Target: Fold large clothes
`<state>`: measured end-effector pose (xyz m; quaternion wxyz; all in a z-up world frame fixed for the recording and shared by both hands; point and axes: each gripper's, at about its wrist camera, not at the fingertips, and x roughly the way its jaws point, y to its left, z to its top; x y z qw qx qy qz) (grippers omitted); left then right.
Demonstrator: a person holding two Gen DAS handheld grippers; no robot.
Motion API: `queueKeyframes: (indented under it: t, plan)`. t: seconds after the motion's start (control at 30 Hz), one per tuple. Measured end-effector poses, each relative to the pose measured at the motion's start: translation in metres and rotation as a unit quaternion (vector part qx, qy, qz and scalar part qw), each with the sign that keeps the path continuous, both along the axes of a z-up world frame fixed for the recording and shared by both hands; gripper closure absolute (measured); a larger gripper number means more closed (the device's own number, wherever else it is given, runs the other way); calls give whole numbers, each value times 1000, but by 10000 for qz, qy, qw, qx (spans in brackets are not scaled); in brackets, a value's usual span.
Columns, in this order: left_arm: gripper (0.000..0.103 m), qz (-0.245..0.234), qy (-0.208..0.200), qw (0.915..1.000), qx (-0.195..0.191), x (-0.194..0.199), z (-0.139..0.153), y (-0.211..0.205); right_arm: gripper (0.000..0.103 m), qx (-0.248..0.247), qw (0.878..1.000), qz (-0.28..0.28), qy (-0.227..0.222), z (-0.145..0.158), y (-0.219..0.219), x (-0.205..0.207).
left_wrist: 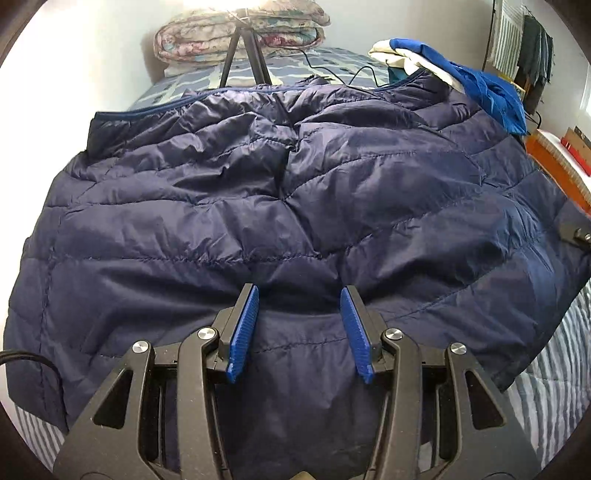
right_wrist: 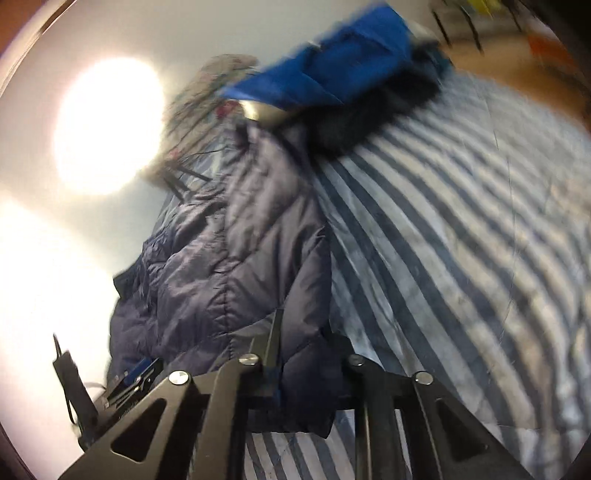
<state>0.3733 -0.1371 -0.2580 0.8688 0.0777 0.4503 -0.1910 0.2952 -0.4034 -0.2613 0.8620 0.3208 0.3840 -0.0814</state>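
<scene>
A navy quilted puffer jacket [left_wrist: 295, 184] lies spread wide across the bed in the left wrist view. My left gripper [left_wrist: 299, 290] is at its near edge, and a thick fold of jacket fills the gap between the blue pads [left_wrist: 242, 332], which press on it. In the blurred right wrist view the jacket [right_wrist: 221, 258] runs away from me as a bunched strip. My right gripper [right_wrist: 299, 332] is shut on the jacket's near corner; fabric drapes over one finger and hides it. Part of the right gripper [left_wrist: 576, 230] shows at the jacket's right edge.
The bed has a blue-and-white striped sheet [right_wrist: 461, 221]. At the far end are a folded floral quilt [left_wrist: 240, 33], a black tripod [left_wrist: 243, 55] with a cable [left_wrist: 351, 74], and a pile of blue and cream clothes [left_wrist: 461, 70]. An orange-edged object [left_wrist: 554, 162] stands beside the bed.
</scene>
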Motion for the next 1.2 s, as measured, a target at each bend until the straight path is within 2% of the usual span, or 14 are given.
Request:
queueKeyframes:
  t: [0.07, 0.17, 0.4, 0.67, 0.8, 0.97, 1.07, 1.2]
  plan:
    - [54, 177, 109, 9995, -243, -4, 9, 12, 94, -450, 9988, 154, -71, 21, 14, 2]
    - [54, 323, 62, 9976, -612, -24, 31, 38, 94, -827, 9958, 325, -239, 47, 29, 3]
    - [54, 900, -433, 9925, -706, -104, 75, 124, 95, -1621, 9816, 808, -604, 100, 75, 11]
    - [54, 1601, -482, 9829, -769, -193, 81, 210, 95, -1996, 9670, 1271, -948, 138, 136, 30]
    - [54, 1820, -428, 9785, -872, -219, 83, 232, 95, -2183, 9572, 1568, -1073, 151, 174, 42]
    - [54, 1831, -260, 9769, -1070, -236, 79, 249, 95, -2256, 9457, 2004, -1207, 159, 230, 58]
    - [54, 1888, -228, 9750, -1149, -239, 79, 257, 95, -2207, 9419, 2209, -1234, 156, 259, 64]
    - [54, 1977, -257, 9733, -1134, -246, 79, 268, 95, -2199, 9309, 2657, -1205, 144, 307, 79]
